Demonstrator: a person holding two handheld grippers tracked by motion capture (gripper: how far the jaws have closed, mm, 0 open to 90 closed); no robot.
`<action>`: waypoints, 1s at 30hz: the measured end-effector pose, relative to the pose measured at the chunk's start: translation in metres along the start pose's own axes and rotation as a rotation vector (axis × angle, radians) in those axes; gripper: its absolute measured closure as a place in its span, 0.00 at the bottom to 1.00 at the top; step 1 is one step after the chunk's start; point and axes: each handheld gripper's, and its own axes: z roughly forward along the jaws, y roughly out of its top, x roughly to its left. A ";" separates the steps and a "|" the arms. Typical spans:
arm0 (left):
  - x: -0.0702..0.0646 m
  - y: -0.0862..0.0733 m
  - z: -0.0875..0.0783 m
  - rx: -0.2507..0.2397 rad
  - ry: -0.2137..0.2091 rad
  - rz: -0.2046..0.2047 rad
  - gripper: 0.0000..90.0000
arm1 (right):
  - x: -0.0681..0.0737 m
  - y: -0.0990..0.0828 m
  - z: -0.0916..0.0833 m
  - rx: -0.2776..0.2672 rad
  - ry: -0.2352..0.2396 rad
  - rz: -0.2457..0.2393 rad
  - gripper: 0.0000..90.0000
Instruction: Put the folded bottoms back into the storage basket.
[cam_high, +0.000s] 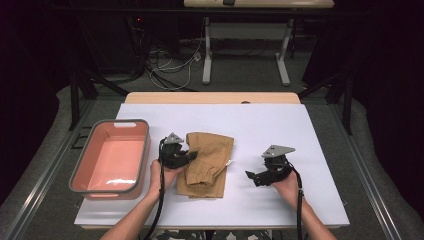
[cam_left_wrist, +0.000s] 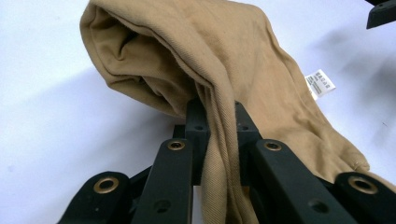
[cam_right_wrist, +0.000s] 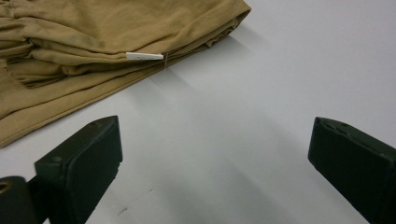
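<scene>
Left gripper view shows the left gripper (cam_left_wrist: 218, 126) pinched tight on one fold of the tan trousers (cam_left_wrist: 243, 70), which lie folded on the white desk (cam_high: 280, 125) just right of the pink bin (cam_high: 112, 157). With so thin a pinch, a lift could let the cloth slip out, or the unheld layers could sag and undo the fold. The right gripper (cam_right_wrist: 212, 154) stands wide open and empty near the trousers' right edge; closing there could snag the label (cam_right_wrist: 144, 56) alone
</scene>
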 end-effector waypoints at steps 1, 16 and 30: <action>0.001 0.001 -0.001 -0.002 0.004 0.008 0.91 | 0.000 0.000 0.000 0.000 -0.002 -0.002 0.03; 0.004 0.009 -0.012 -0.013 0.026 0.034 0.91 | 0.001 0.000 -0.002 -0.001 -0.004 0.001 0.03; 0.008 0.017 -0.024 -0.030 0.030 0.032 0.92 | 0.002 0.000 -0.002 0.005 -0.003 0.004 0.03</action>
